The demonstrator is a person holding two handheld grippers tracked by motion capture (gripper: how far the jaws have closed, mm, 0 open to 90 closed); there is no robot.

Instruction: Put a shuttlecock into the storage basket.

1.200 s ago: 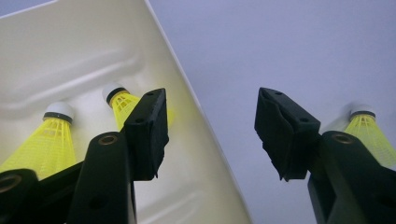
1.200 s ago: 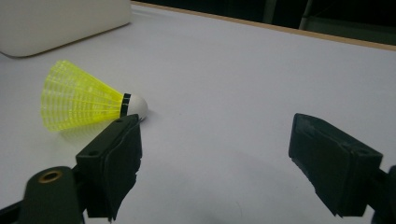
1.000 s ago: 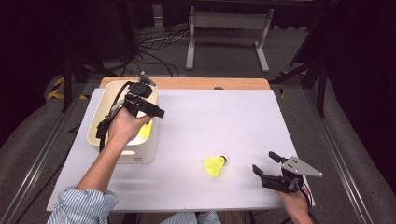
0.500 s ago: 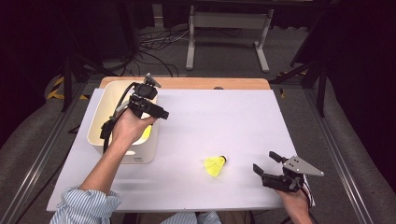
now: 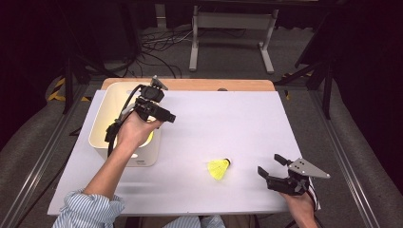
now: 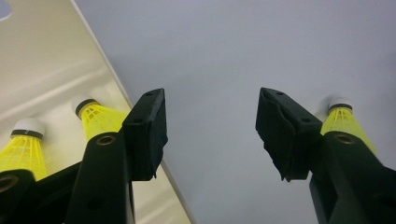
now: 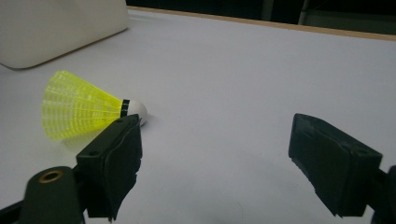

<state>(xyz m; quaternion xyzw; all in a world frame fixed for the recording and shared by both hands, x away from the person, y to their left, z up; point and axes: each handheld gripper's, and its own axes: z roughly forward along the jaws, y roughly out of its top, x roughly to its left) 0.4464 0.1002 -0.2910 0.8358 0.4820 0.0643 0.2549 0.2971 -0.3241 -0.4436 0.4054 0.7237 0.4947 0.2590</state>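
At the near right corner of the table [image 5: 247, 118], the right gripper [image 5: 272, 165] rests low with its jaws spread and nothing between them, aimed toward the lone yellow shuttlecock [image 5: 219, 168] that lies on its side just left of it, toward the near edge, white cork tip pointing to the right. In the right gripper view that shuttlecock [image 7: 88, 112] sits just beyond the left jaw, so a good pickup, as I judge it, means sliding left until the cork or the firm neck of the skirt lies between the pads, then closing gently; squeezing the flared mesh would likely crush it or let it spring away. Farther off, at the left edge, the left gripper [image 5: 165, 118] hangs over the right rim of the cream bin [image 5: 107, 107], jaws apart and empty. Inside the bin lie two more shuttlecocks [image 6: 28, 144], so the last one probably belongs there too.
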